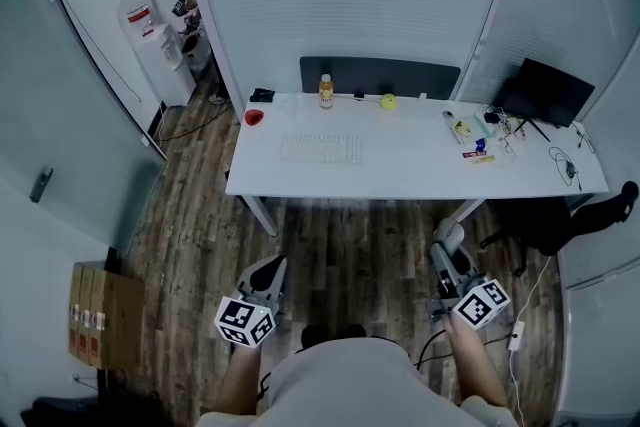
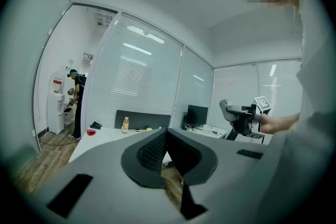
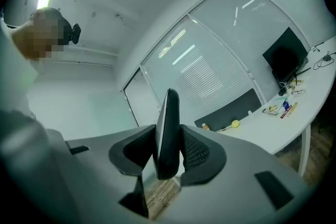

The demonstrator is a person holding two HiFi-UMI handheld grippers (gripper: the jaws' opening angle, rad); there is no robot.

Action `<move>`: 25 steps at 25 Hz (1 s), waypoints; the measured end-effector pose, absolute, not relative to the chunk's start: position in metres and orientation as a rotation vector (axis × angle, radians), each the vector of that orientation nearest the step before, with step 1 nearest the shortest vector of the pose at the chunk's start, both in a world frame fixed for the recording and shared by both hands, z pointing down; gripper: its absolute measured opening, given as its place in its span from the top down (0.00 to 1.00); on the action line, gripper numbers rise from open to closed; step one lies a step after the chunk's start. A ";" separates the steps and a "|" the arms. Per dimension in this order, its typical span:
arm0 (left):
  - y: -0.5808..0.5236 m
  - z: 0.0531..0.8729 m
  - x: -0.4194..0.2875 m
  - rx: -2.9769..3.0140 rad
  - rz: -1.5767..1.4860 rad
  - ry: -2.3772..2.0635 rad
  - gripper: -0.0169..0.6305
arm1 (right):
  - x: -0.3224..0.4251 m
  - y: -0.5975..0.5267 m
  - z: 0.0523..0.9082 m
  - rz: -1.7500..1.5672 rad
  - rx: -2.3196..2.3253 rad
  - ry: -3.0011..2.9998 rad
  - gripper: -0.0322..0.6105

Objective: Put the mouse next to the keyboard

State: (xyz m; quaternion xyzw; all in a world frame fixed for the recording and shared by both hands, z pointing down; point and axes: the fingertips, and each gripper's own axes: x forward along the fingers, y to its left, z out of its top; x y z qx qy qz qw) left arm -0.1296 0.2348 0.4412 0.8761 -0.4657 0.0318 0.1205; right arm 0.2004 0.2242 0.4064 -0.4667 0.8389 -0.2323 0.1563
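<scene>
Between the jaws of the right gripper, a dark mouse stands on edge, clamped from both sides. On the left gripper the jaws meet, holding nothing. Both grippers hang over the wooden floor, well short of the white desk, where the keyboard lies near a bottle.

white bench: orange bottle and yellow ball along back edge, red bowl at left end. dark monitor behind right end. cardboard boxes on floor, far left.
</scene>
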 end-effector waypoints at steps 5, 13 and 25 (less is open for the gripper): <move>0.238 0.447 -0.118 2.538 0.102 -1.386 0.95 | 0.210 0.221 0.411 -0.687 -1.304 2.422 0.72; 0.240 0.450 -0.094 2.510 0.106 -1.434 0.95 | 0.231 0.210 0.415 -0.700 -1.231 2.435 0.72; 0.225 0.451 -0.068 2.491 0.109 -1.478 0.95 | 0.254 0.189 0.420 -0.723 -1.187 2.465 0.72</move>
